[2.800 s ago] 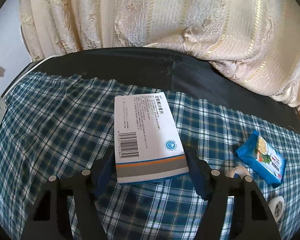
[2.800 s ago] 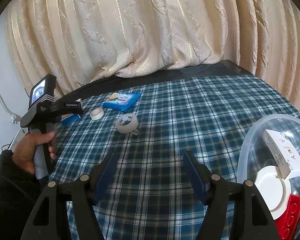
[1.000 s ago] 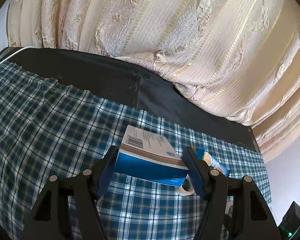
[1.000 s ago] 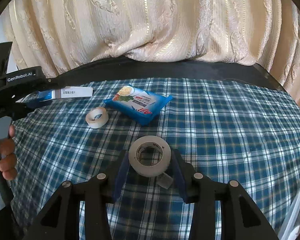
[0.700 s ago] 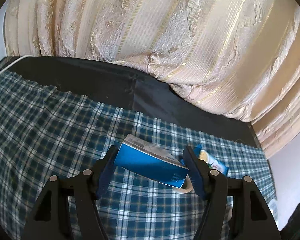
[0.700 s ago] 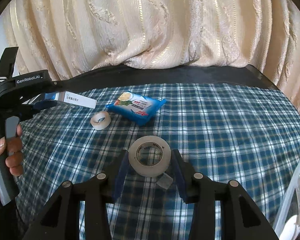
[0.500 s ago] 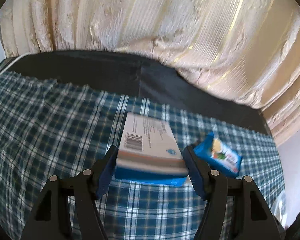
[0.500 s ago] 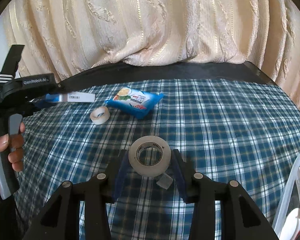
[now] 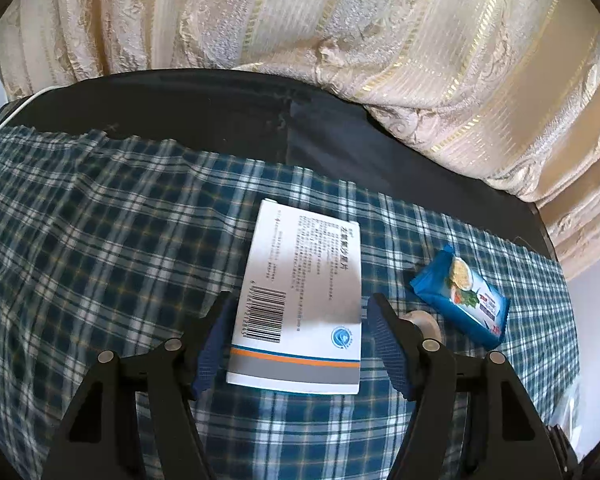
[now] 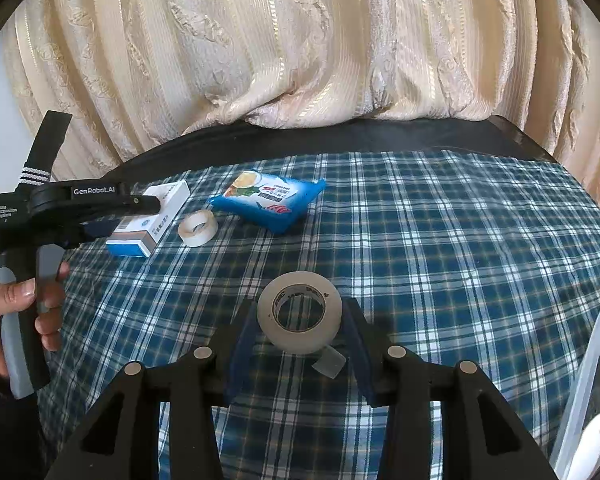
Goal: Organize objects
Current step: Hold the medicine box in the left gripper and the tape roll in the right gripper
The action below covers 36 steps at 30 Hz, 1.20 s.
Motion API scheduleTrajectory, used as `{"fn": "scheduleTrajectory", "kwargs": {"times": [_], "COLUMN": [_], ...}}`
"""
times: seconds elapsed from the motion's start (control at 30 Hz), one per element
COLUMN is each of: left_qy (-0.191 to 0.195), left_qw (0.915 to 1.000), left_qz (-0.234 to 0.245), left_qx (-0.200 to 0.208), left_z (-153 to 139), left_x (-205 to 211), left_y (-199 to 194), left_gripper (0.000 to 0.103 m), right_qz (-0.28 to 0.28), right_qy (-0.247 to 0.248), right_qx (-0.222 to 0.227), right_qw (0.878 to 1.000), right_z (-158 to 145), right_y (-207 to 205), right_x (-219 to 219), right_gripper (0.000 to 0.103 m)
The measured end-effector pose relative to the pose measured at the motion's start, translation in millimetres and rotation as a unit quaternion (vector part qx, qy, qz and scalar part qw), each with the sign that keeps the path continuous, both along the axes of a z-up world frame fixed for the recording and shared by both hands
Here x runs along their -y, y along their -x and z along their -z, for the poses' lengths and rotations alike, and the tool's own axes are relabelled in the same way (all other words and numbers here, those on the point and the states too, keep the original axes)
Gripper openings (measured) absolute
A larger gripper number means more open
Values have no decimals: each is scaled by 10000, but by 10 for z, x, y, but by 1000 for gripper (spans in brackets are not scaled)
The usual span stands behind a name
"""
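Note:
A white and blue medicine box [image 9: 302, 304] lies flat on the plaid cloth between the jaws of my left gripper [image 9: 300, 344]; the jaws stand a little apart from its sides, open. The box also shows in the right wrist view [image 10: 150, 220], resting on the cloth under the left gripper [image 10: 100, 208]. My right gripper [image 10: 300, 340] is shut on a large white tape roll [image 10: 299, 312], held just above the cloth.
A blue snack packet [image 10: 268, 200] and a small tape roll [image 10: 198, 228] lie right of the box; the packet also shows in the left wrist view [image 9: 462, 296]. A clear plastic bin [image 10: 588, 380] stands at the right edge. Curtains [image 10: 300, 48] hang behind the table.
The left gripper lowered the tilted box flat onto the cloth and opened off it. The right gripper still holds the large tape roll, hardly moved.

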State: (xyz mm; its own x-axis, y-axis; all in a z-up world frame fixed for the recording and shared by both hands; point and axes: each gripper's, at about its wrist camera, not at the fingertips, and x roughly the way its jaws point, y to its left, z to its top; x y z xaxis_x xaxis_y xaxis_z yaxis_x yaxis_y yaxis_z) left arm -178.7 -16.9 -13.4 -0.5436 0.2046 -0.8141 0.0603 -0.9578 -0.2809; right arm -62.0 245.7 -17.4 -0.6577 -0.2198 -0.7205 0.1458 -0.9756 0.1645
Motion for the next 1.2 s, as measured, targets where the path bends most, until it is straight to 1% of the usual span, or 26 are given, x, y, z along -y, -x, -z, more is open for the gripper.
{"fn": "scheduleTrajectory", "kwargs": {"times": [0.03, 0.07, 0.2, 0.37, 0.4, 0.47, 0.5, 0.57, 0.6, 0.73, 0.83, 0.93, 1.2], "left_qy": [10, 25, 261, 454, 529, 670, 757, 740, 753, 1000, 1056, 1147, 1204], "left_qw": [10000, 10000, 9996, 9987, 9983, 9972, 9965, 9964, 9961, 9918, 9898, 9874, 9832], "left_qz": [22, 42, 72, 75, 81, 80, 97, 115, 117, 86, 112, 146, 303], "left_qx": [-2, -14, -81, -206, -252, -310, -349, -401, -452, -789, -948, -1079, -1340], "left_z": [-2, -1, 0, -5, -1, -4, -10, -31, -53, -208, -312, -395, -554], "left_x": [-21, -36, -109, -133, -142, -159, -173, -177, -182, -220, -252, -304, -479], "left_y": [4, 5, 8, 8, 6, 4, 1, -11, -21, -91, -130, -167, -278], "left_gripper": [74, 75, 76, 76, 74, 64, 65, 65, 65, 65, 65, 65, 65], "right_qz": [-3, -10, -24, -49, -50, -45, -48, -48, -47, -38, -21, -3, 76], "right_qy": [6, 10, 26, 34, 35, 45, 47, 50, 49, 63, 75, 85, 97], "right_qx": [-2, -3, 9, 13, 16, 24, 25, 23, 24, 12, 1, -19, -64], "right_qw": [10000, 10000, 10000, 10000, 10000, 10000, 10000, 10000, 10000, 10000, 10000, 10000, 9999], "right_z": [-3, 2, 16, 24, 26, 25, 28, 27, 26, 33, 29, 15, -28], "right_y": [2, 0, -2, 1, 2, 1, 2, 3, 4, 3, -4, -16, -52], "right_x": [0, -2, -3, 2, 1, -1, -2, -4, -2, -8, -13, -17, -30], "right_gripper": [46, 46, 46, 46, 46, 46, 46, 46, 46, 46, 46, 46, 46]}}
